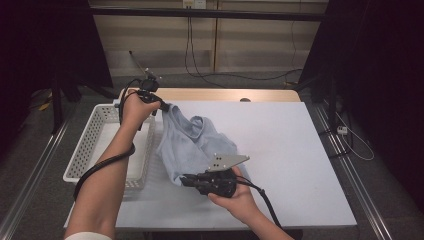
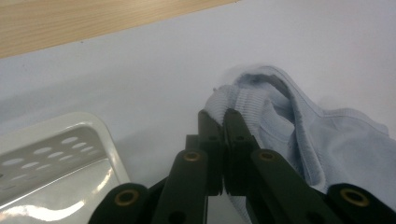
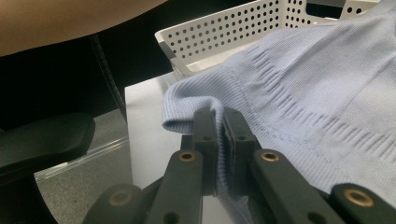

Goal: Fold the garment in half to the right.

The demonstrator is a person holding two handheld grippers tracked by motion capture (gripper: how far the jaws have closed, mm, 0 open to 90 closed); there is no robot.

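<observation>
Sweater point(image 1: 192, 142) edges hidden inside both clamped hand-held grippers, basket point(image 1: 95, 131) partly behind forearm

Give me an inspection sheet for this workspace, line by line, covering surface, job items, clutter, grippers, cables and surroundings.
Surface: white table top, wooden strip at the far edge.
Job's things: light blue knit garment, held up at two edges; white perforated basket at the table's left.
Clutter: a small dark thing at the far edge, too small to tell.
Grippers: left gripper and right gripper both shut on the garment's ribbed edges.
Cables: one trails along each forearm; more hang on the back wall.
Surroundings: dark curtains, grey floor.
</observation>
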